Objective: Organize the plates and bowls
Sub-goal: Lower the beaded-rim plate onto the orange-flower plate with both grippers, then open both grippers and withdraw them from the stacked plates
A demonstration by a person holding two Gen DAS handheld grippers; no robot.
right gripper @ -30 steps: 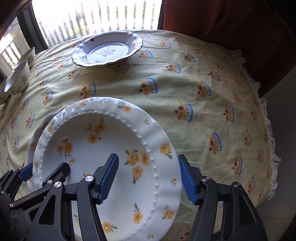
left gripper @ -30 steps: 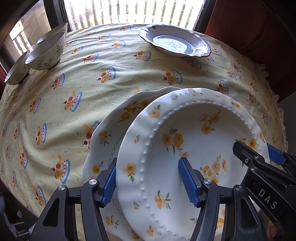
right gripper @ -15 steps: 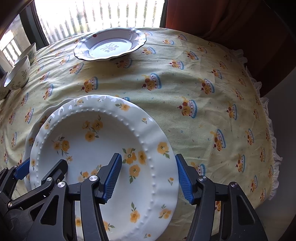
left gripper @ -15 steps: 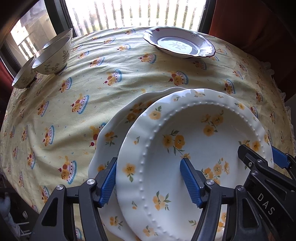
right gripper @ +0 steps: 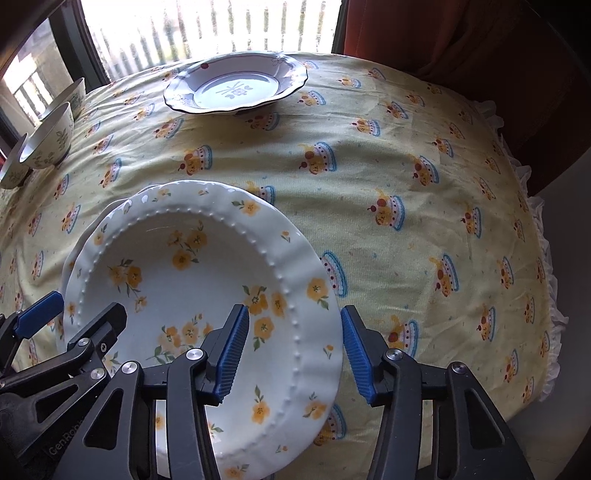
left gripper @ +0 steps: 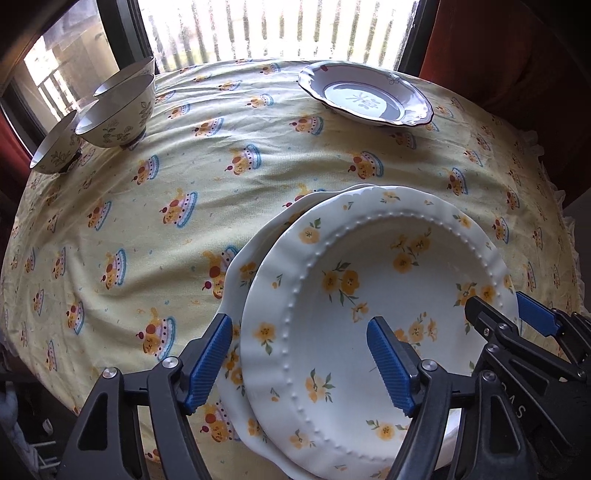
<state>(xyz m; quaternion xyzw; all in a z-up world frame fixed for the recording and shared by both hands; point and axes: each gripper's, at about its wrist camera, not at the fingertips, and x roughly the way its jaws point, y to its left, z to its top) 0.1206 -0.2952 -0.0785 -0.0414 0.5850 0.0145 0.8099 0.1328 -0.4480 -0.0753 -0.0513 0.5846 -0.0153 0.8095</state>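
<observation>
A white plate with yellow flowers [left gripper: 369, 280] [right gripper: 192, 273] lies on top of a second matching plate [left gripper: 240, 269] at the near edge of the table. My left gripper [left gripper: 303, 360] is open, its blue pads either side of the top plate's left rim. My right gripper [right gripper: 291, 347] is open, its pads either side of the plate's right rim. Neither pad visibly presses the rim. A blue-rimmed plate [left gripper: 364, 98] [right gripper: 236, 86] sits at the far side. Three floral bowls [left gripper: 114, 110] [right gripper: 48, 138] stand at the far left.
The table is covered with a yellow cupcake-print cloth [left gripper: 177, 192] [right gripper: 406, 177] with a frilled edge on the right. A window [left gripper: 277, 29] is behind the table and a red curtain [right gripper: 461, 33] hangs at the right.
Both grippers have drawn back and up a little, so more of the table shows. The flowered plates have stayed stacked. The jaws remain open.
</observation>
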